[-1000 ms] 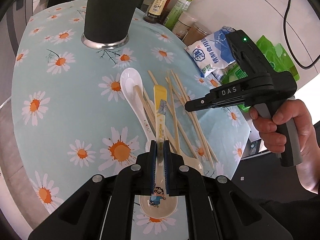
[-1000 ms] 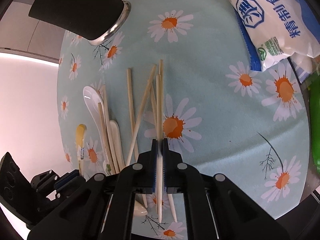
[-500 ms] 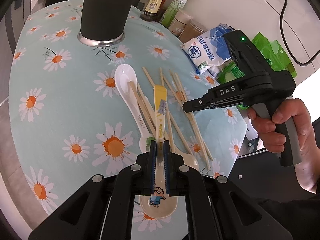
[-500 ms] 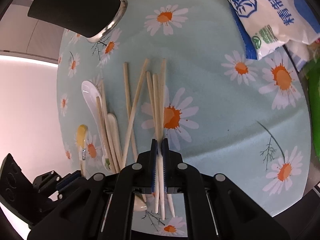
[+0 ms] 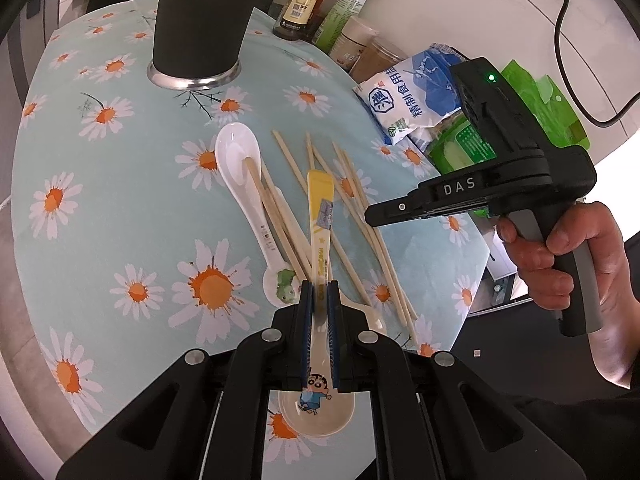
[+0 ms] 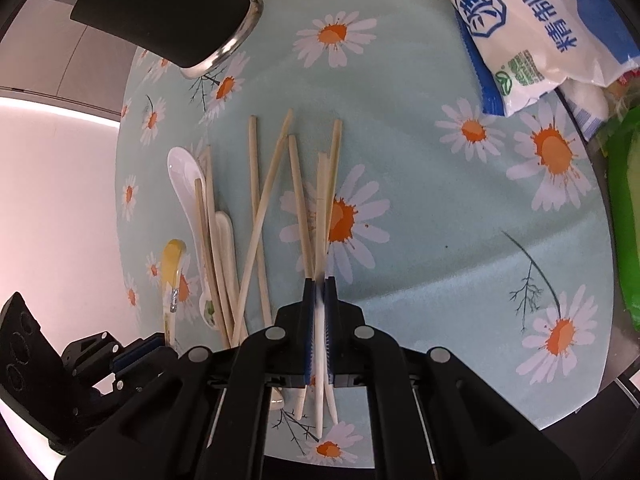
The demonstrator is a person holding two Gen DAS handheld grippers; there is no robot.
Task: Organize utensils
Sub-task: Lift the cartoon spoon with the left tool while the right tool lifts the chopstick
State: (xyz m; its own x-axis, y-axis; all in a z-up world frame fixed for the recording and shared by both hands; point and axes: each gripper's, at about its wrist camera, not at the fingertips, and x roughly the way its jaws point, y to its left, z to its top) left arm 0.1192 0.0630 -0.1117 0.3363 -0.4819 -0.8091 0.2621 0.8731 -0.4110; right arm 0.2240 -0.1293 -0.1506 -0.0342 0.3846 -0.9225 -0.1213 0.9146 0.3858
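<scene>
My left gripper (image 5: pixel 319 298) is shut on the handle of a yellow spoon (image 5: pixel 320 200) with a cartoon figure in its bowl. The bowl hangs under the jaws and the handle points away over the pile. My right gripper (image 6: pixel 319 292) is shut on one pale chopstick (image 6: pixel 321 208), which lies along several loose chopsticks (image 6: pixel 256 216) on the daisy tablecloth (image 6: pixel 420 200). A white spoon (image 5: pixel 236 160) and a frog-print spoon (image 5: pixel 282 280) lie left of the pile. The right gripper (image 5: pixel 370 216) hovers over the chopsticks (image 5: pixel 356 208) in a hand (image 5: pixel 560 260). The left gripper (image 6: pixel 136 354) shows at lower left.
A tall black cylinder holder (image 5: pixel 200 20) with a metal base ring stands at the far side of the table. Sauce bottles (image 5: pixel 304 4), jars, a blue-and-white salt bag (image 6: pixel 532 28) and green packets (image 5: pixel 552 120) crowd the right edge. The table edge (image 5: pixel 460 332) runs close on the near right.
The table has slid slightly in both views. Both grippers keep the same hold on the spoon and the chopstick.
</scene>
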